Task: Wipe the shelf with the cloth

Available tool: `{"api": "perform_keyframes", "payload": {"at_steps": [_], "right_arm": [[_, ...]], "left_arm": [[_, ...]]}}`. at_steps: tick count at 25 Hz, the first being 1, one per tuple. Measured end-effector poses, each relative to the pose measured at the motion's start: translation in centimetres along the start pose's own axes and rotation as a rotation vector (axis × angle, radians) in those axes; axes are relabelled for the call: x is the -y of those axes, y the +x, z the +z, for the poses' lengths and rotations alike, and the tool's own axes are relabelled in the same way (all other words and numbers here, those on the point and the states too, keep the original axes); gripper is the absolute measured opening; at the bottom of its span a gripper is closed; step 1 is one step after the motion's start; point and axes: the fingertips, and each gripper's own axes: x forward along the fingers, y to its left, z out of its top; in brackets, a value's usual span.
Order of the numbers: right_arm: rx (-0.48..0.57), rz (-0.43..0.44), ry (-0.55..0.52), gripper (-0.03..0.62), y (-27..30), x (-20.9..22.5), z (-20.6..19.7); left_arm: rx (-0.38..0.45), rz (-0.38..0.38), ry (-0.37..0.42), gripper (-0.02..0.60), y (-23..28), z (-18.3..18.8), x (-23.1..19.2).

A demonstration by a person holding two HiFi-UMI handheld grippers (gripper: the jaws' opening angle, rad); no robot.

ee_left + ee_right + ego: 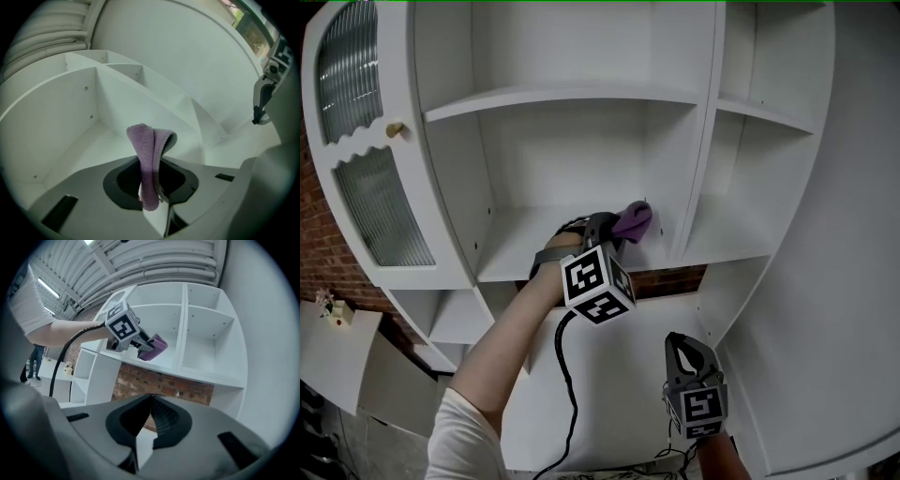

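The left gripper (614, 231) reaches into the middle compartment of the white shelf unit (525, 255). Its jaws are pressed together on a purple cloth (634, 219). The cloth is pinched in its folded middle, so a thick loop stands out in front of the jaws, I think to give a soft pad for rubbing instead of a loose corner. In the left gripper view the cloth (149, 154) rises from between the jaws over the shelf board (91, 152), toward the right back corner by the upright divider. I cannot tell for sure whether it already touches the board. The right gripper view shows it just above the board, so the wiping seems to be at its start or at one end of a stroke. The right gripper (682, 349) hangs lower, in front of the unit and well apart from the cloth. Its jaws (149, 399) are closed with nothing between them. Probably it is kept down there to leave the compartment free for the working arm. The cabinet door with ribbed glass (380, 211) stands open at the left, out of the way.
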Motion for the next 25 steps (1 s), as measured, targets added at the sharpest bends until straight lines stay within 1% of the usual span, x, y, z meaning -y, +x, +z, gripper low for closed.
{"api": "perform_keyframes", "payload": {"at_steps": [2, 4, 6, 8, 9, 11, 13, 14, 16, 19, 22, 23, 25], "right_arm": [[0.011, -0.015, 0.005, 0.005, 0.3, 2.0, 0.2], [0.016, -0.017, 0.001, 0.005, 0.8, 3.7, 0.1], [0.016, -0.015, -0.009, 0.005, 1.1, 5.3, -0.2], [0.011, -0.021, -0.009, 0.005, 1.4, 7.1, -0.5], [0.009, -0.024, -0.004, 0.005, 1.5, 8.0, -0.7], [0.009, -0.028, 0.002, 0.005, 2.1, 9.4, -1.0], [0.01, -0.024, 0.003, 0.005, 2.7, 10.3, -1.5], [0.007, -0.021, 0.0, 0.005, 2.9, 10.6, -1.8], [-0.007, -0.017, -0.009, 0.005, 3.3, 11.0, -2.5], [-0.021, -0.02, -0.019, 0.005, 3.9, 11.9, -2.9], [-0.016, -0.038, -0.021, 0.005, 4.1, 12.9, -3.0], [-0.017, -0.046, -0.021, 0.005, 4.1, 13.2, -3.0], [-0.017, -0.056, -0.016, 0.005, 4.0, 13.6, -2.9]], "left_arm": [[0.001, 0.051, -0.078, 0.089, 1.8, -0.2, -1.7], [-0.012, 0.065, -0.19, 0.089, 3.9, -0.6, -3.1], [-0.017, 0.042, -0.334, 0.089, 6.3, -0.9, -4.1], [-0.016, -0.004, -0.485, 0.088, 8.4, -0.9, -4.5], [-0.019, -0.02, -0.544, 0.089, 9.4, -0.9, -4.7], [-0.033, -0.032, -0.628, 0.089, 11.3, -1.0, -4.9], [-0.047, -0.026, -0.677, 0.087, 12.9, -1.0, -4.9], [-0.047, -0.008, -0.692, 0.088, 13.6, -1.1, -5.2], [-0.027, 0.056, -0.716, 0.087, 14.4, -0.9, -6.7], [0.047, 0.133, -0.751, 0.087, 14.7, 1.2, -10.7], [0.146, 0.143, -0.796, 0.087, 14.7, 4.6, -14.2], [0.164, 0.145, -0.802, 0.087, 14.7, 5.5, -15.0], [0.168, 0.16, -0.796, 0.087, 15.0, 6.4, -16.3]]}}
